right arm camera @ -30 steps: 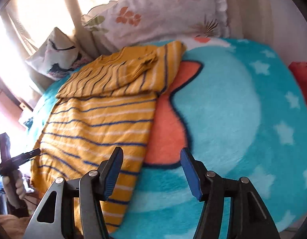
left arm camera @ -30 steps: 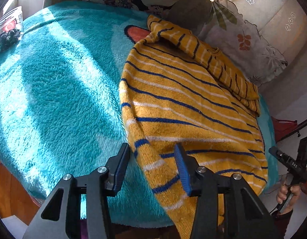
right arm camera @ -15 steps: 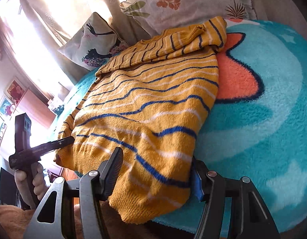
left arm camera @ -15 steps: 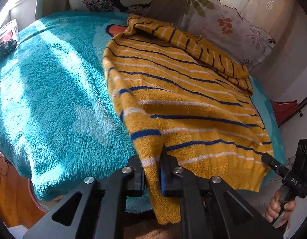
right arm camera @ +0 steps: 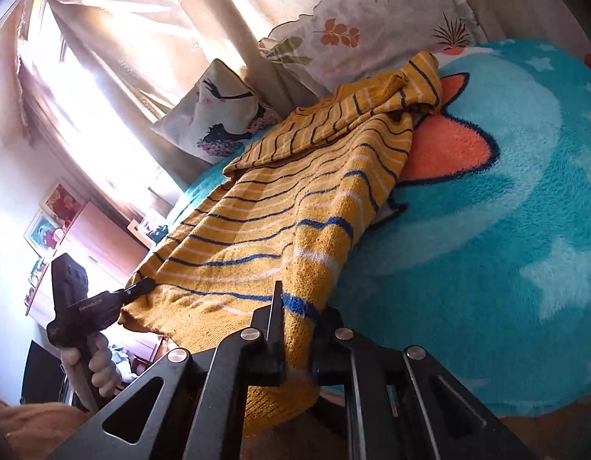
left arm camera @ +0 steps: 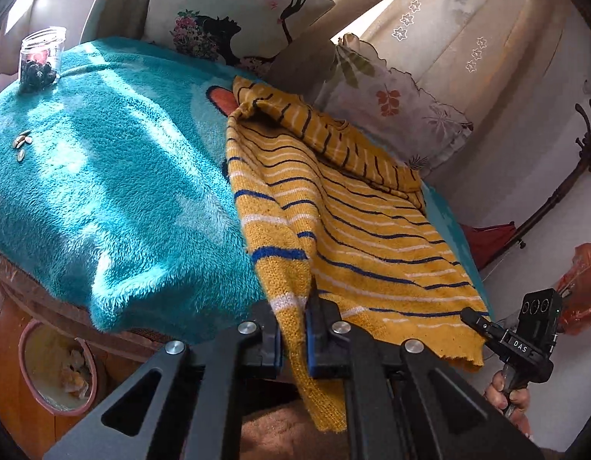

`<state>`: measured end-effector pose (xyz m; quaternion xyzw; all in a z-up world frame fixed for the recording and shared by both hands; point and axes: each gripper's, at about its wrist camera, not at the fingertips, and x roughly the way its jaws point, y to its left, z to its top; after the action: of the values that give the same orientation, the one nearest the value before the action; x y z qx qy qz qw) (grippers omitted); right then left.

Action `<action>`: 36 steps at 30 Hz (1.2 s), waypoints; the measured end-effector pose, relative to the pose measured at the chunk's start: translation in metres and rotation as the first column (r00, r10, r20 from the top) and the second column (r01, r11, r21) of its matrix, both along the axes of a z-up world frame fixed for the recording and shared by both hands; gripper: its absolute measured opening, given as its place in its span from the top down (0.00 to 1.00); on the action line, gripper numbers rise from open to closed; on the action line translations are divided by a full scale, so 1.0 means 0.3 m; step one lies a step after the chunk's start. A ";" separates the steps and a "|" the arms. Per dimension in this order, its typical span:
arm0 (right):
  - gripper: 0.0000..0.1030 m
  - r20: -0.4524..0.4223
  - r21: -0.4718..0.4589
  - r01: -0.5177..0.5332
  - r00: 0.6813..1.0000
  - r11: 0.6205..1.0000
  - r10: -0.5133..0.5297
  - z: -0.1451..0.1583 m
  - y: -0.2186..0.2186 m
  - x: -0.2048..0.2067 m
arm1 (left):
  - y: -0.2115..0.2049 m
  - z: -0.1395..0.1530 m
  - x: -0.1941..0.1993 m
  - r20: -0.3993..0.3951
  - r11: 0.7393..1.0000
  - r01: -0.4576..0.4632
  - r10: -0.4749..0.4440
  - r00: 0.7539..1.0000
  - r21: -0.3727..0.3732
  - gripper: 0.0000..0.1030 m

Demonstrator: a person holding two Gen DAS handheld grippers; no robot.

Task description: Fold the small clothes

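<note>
Here the yellow striped sweater lies on the teal fleece blanket, filling the centre and right of the left wrist view. The left gripper, at the bottom centre, is clamped on the sweater's near hem corner. At the bottom centre of the right wrist view, the right gripper pinches the other hem corner, both lifting the edge slightly.

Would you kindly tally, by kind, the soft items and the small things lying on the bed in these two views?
Striped sweater: 1
Teal fleece blanket: 1
Cushions: 2, a silhouette-print cushion and a leaf-print cushion
Glass jar: 1
Seeds: 1 small cluster, too small to count singly
Total: 6
</note>
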<state>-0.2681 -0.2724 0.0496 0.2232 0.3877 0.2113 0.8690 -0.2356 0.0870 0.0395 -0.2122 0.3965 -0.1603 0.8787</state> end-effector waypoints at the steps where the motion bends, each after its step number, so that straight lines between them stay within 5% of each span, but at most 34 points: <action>1: 0.91 -0.012 -0.001 -0.009 1.000 1.000 0.009 -0.009 0.005 -0.014 | 0.002 -0.005 -0.011 0.001 1.000 0.003 -0.003 1.000 0.002 0.92; 6: 0.91 -0.079 0.038 -0.029 0.996 0.999 0.032 -0.055 -0.001 0.014 | 0.011 -0.047 0.001 -0.031 1.000 0.011 -0.011 0.999 0.007 0.92; 13: 0.90 -0.013 0.096 -0.082 0.996 0.992 0.083 0.097 -0.022 0.221 | 0.041 0.083 0.175 0.003 0.998 0.010 -0.010 1.000 -0.062 0.92; 19: 0.88 0.014 0.113 -0.030 0.999 0.993 0.028 0.101 -0.101 0.689 | -0.034 0.227 0.587 0.024 1.000 -0.004 0.004 1.000 0.014 0.92; 25: 0.82 -0.153 0.124 0.109 0.984 0.986 -0.090 -0.057 -0.192 1.141 | -0.075 0.088 1.104 -0.132 0.995 -0.081 0.087 0.987 0.052 0.92; 28: 0.78 -0.266 0.226 0.171 0.958 0.959 -0.108 -0.184 -0.253 1.263 | -0.047 -0.004 1.239 -0.231 0.993 -0.094 0.074 0.970 -0.076 0.92; 32: 0.70 -0.284 0.350 0.210 0.953 0.913 -0.110 -0.242 -0.311 1.313 | -0.014 -0.028 1.294 -0.234 0.976 -0.109 0.064 0.970 -0.186 0.91; 34: 0.54 -0.261 0.397 0.218 0.958 0.892 -0.118 -0.241 -0.336 1.323 | 0.008 -0.033 1.308 -0.228 0.959 -0.111 0.051 0.972 -0.260 0.84; 36: 0.37 -0.244 0.457 0.237 0.960 0.857 -0.136 -0.235 -0.365 1.322 | 0.042 -0.038 1.317 -0.226 0.930 -0.144 0.069 0.972 -0.339 0.67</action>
<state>0.1284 -0.3819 -0.0209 0.4893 0.3861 0.1914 0.7582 0.1595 0.0995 0.0280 -0.4033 0.4400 -0.1572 0.7868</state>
